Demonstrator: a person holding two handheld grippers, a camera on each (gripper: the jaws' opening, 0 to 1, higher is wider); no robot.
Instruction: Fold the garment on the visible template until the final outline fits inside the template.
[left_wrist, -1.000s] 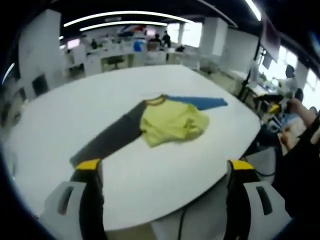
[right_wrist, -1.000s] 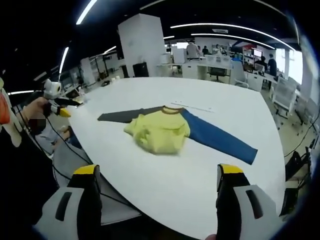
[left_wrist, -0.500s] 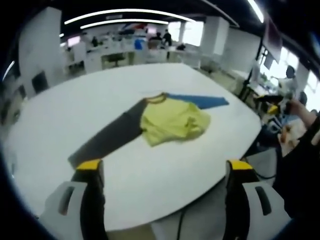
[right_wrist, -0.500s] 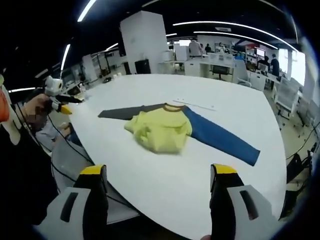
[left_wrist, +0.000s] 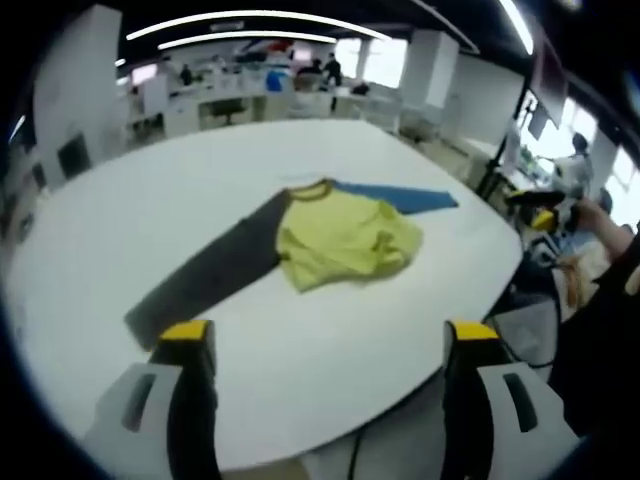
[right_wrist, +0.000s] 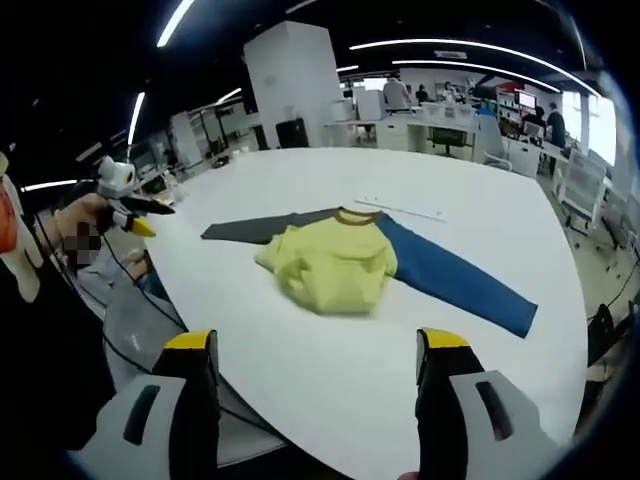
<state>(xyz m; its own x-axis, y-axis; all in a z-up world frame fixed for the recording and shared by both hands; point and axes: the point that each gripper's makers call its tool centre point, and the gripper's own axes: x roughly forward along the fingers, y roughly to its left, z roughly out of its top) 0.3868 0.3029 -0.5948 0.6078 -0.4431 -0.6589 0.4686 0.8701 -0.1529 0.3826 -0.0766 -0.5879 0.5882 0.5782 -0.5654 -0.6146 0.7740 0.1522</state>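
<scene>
- A long-sleeved garment with a yellow body (left_wrist: 345, 240), 1 dark grey sleeve (left_wrist: 205, 275) and 1 blue sleeve (left_wrist: 400, 196) lay on the large white oval table (left_wrist: 150, 190), near the table's middle.
- In the right gripper view the same garment (right_wrist: 335, 262) showed its grey sleeve (right_wrist: 255, 228) stretched flat toward the left and its blue sleeve (right_wrist: 460, 278) stretched flat toward the right.
- The yellow body was bunched and rumpled, with a brownish collar at its far edge.
- Both sleeves reached well out from the body, so the garment was not folded.
- A thin pale line (right_wrist: 400, 208) lay on the table (right_wrist: 300, 350) just beyond the collar in the right gripper view; what it was could not be told.
- The left gripper (left_wrist: 328, 345) hung above the near edge of the table, its 2 yellow-tipped jaws spread wide with nothing between them, well apart from the garment.
- The right gripper (right_wrist: 315, 350) likewise stood with its 2 yellow-tipped jaws parted and empty, short of the garment.
- In the right gripper view the other gripper (right_wrist: 125, 205) appeared at the far left, beyond the table's edge, carried in a person's hand (right_wrist: 82, 222).
- Desks, chairs and people filled the office behind the table.
</scene>
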